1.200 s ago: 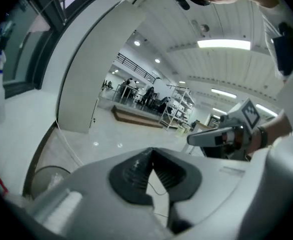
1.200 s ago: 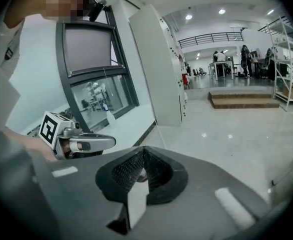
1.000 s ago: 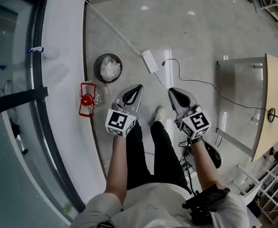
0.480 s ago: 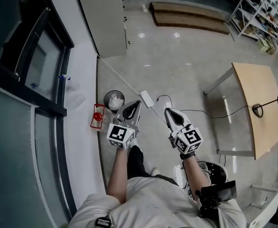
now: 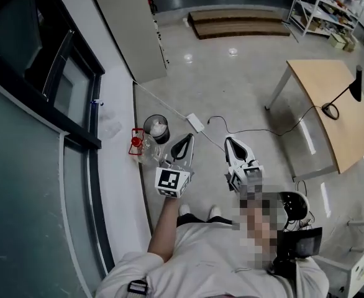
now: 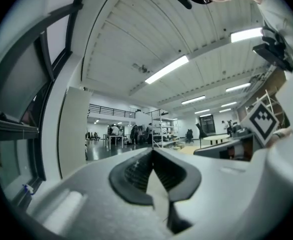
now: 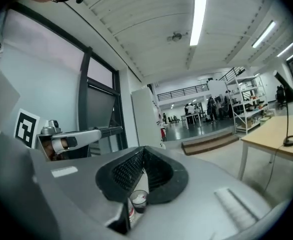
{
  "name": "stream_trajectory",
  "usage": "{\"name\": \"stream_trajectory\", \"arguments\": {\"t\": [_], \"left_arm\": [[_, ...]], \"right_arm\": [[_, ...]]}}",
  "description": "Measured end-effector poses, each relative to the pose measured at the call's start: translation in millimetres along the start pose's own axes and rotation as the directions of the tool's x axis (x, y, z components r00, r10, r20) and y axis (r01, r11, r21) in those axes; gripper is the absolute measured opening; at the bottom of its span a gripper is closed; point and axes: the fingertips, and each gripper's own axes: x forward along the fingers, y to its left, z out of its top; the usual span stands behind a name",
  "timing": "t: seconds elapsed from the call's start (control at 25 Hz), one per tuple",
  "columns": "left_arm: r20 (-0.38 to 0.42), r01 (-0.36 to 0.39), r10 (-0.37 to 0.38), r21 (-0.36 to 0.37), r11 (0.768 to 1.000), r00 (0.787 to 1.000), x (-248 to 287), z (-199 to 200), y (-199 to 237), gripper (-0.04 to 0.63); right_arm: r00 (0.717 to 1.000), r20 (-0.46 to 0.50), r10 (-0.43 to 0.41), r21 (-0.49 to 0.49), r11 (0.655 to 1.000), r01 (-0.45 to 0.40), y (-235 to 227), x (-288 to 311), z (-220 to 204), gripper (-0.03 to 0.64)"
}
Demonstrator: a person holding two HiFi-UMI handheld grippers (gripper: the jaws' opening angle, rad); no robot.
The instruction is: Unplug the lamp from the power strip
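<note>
The strip (image 5: 195,122) lies on the floor (image 5: 232,85) just beyond both tips, its long axis running far-left to near-right. The left gripper (image 5: 189,139) is nearer it than the right gripper (image 5: 229,141). Both jaws are closed and empty.

Item: left gripper (image 6: 152,151), jaws meeting at the tips and holding nothing, is pointing into a large hall. Strip lights (image 6: 167,69) are glowing across the white ceiling (image 6: 126,29). A dark window frame (image 6: 43,109) is running up the left side, and shelving (image 6: 162,134) is standing far off.
</note>
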Motion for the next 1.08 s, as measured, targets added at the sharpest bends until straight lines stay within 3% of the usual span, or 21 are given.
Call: {"name": "stream_trajectory", "arguments": {"t": [0.24, 0.44, 1.08], "left_arm": [[0.017, 0.008, -0.009, 0.067, 0.998, 1.0, -9, 14, -16, 0.0], [0.104, -0.032, 0.023, 0.082, 0.996, 0.994, -69, 68, -26, 0.0], [0.078, -0.016, 0.01, 0.085, 0.996, 0.997, -80, 58, -23, 0.0]], "right_arm": [[0.996, 0.09, -0.027, -0.027, 0.999, 0.029, 7, -17, 31, 0.008], [0.985, 0.171, 0.017, -0.087, 0.996, -0.003, 68, -60, 70, 0.008], [0.988, 0.147, 0.056, -0.116, 0.993, -0.039, 98, -42, 59, 0.008]]}}
